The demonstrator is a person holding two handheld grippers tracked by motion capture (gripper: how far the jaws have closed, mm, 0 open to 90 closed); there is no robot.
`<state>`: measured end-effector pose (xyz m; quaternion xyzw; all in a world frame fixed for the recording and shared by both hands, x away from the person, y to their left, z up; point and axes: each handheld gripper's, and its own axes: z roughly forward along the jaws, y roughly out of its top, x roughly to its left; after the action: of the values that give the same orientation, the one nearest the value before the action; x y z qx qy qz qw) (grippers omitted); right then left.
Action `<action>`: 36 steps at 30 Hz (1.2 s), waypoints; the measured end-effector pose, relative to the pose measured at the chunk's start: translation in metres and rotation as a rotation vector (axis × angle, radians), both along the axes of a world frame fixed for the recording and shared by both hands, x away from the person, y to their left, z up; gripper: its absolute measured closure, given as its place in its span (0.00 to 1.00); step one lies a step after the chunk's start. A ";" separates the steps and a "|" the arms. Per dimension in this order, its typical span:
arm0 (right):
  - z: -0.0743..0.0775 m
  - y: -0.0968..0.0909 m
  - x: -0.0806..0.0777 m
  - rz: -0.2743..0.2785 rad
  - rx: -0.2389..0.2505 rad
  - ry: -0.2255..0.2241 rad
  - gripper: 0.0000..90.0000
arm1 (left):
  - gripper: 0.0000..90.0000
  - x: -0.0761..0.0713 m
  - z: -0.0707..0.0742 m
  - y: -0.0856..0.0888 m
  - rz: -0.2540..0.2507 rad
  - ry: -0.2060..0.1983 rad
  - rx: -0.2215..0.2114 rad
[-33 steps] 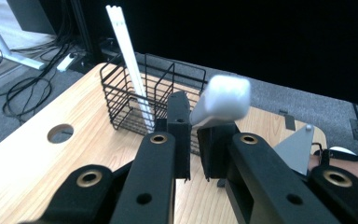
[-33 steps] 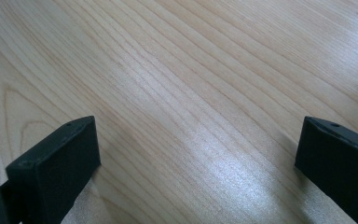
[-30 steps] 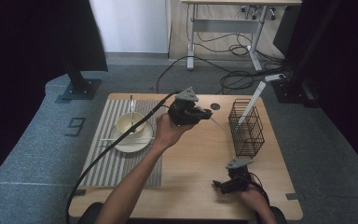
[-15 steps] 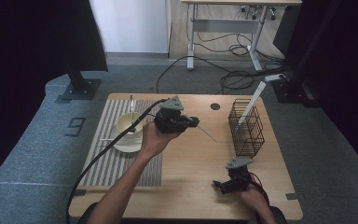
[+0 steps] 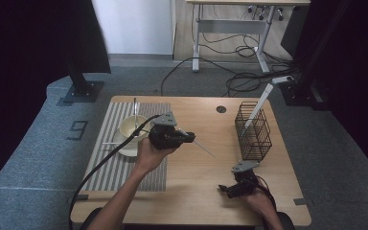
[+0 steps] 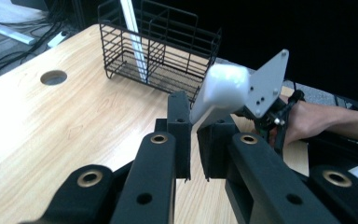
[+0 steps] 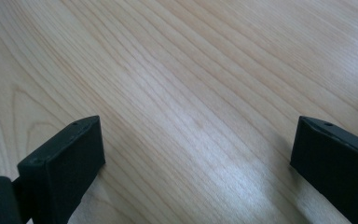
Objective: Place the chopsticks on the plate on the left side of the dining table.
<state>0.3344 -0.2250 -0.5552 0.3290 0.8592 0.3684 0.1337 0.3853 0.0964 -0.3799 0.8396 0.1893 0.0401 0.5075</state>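
My left gripper (image 5: 189, 139) hovers over the middle of the wooden table (image 5: 191, 182), just right of a cream bowl (image 5: 132, 128). It is shut on a thin white utensil (image 5: 203, 147) whose free end points right and down toward the table. In the left gripper view the white utensil (image 6: 223, 88) sticks up, blurred, from between the nearly closed jaws of the left gripper (image 6: 193, 121). My right gripper (image 5: 226, 189) rests low near the table's front right, open, and in the right gripper view the right gripper (image 7: 196, 154) has only bare wood between its jaws.
A black wire basket (image 5: 253, 132) stands at the right with a long white utensil (image 5: 258, 106) leaning out of it. The bowl sits on a plate (image 5: 124, 147) on a striped mat (image 5: 124, 167), with another utensil in it. A round hole (image 5: 221, 109) is at the table's back.
My left gripper has carried the white utensil left and toward the near edge, sinking a little, away from the basket. The right gripper has stayed put.
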 end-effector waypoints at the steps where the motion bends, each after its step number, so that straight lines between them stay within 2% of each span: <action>1: 0.001 0.001 0.000 0.003 0.007 -0.002 0.03 | 0.93 -0.001 -0.002 0.002 -0.004 0.004 -0.005; 10: 0.015 0.017 0.005 0.076 0.051 -0.032 0.04 | 0.93 -0.010 -0.015 0.010 -0.029 0.031 -0.013; 15: 0.023 0.026 0.010 0.071 0.074 -0.036 0.03 | 0.93 -0.013 -0.024 0.009 -0.046 0.050 -0.014; 21: 0.031 0.038 0.015 0.106 0.110 -0.057 0.16 | 0.93 -0.015 -0.033 0.005 -0.064 0.069 -0.008; 27: 0.041 0.053 0.018 0.174 0.139 -0.080 0.38 | 0.93 -0.018 -0.040 0.001 -0.085 0.075 -0.010; 36: 0.047 0.062 0.019 0.243 0.135 -0.111 0.67 | 0.93 -0.020 -0.040 0.004 -0.091 0.078 -0.016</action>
<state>0.3533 -0.1626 -0.5081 0.2100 0.8572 0.4564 0.1130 0.3658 0.1002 -0.4204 0.8441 0.1711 -0.0173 0.5079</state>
